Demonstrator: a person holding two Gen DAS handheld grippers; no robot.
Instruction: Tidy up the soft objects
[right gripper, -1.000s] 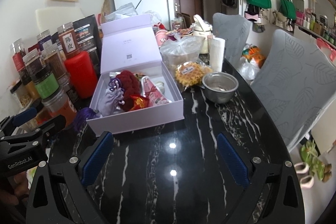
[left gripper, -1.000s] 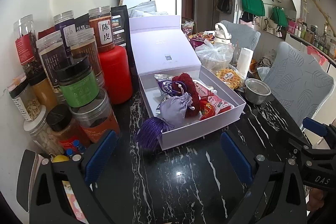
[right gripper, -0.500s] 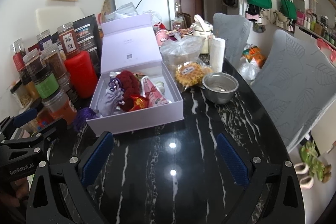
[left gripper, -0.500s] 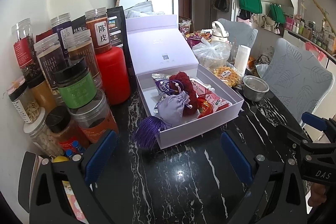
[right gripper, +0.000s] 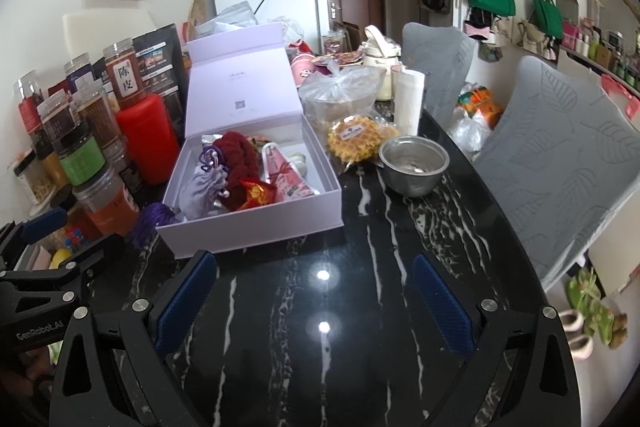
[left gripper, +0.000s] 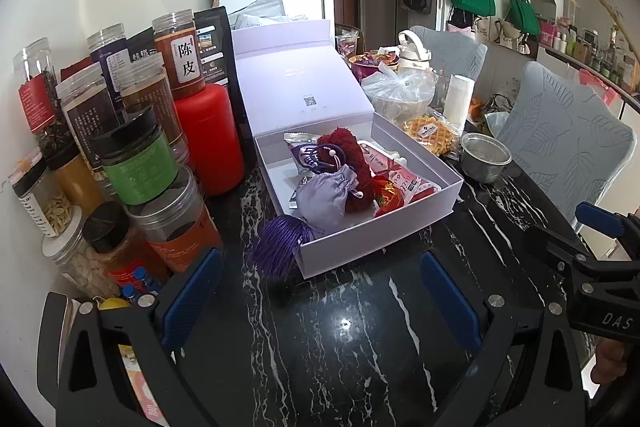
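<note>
Both grippers hover over the black marble table point(right gripper: 360, 347), well short of the box, nothing between the fingers. Left gripper point(left gripper: 320, 299): jaws spread wide, empty. Right gripper point(right gripper: 312, 299): same, wide apart, empty. Lilac gift box point(left gripper: 376, 239) sits mid-table, lid standing upright at the back. Inside: grey-lilac drawstring pouch point(left gripper: 326, 197) at the near-left corner, dark red knit piece point(left gripper: 354, 163) behind and touching it, purple snack packet point(left gripper: 306, 157) at the back left, red packet point(right gripper: 258, 193) and pink wrapped packet point(right gripper: 286, 175) toward the right. Purple tassel point(left gripper: 280, 251) hangs outside the box at its near-left corner, lying on the table against the wall. Jars point(left gripper: 136, 163) and a red bottle point(left gripper: 210, 139) are stacked left of the box; steel bowl point(right gripper: 414, 161) and a bagged waffle point(right gripper: 354, 139) are on its right, close but apart.
</note>
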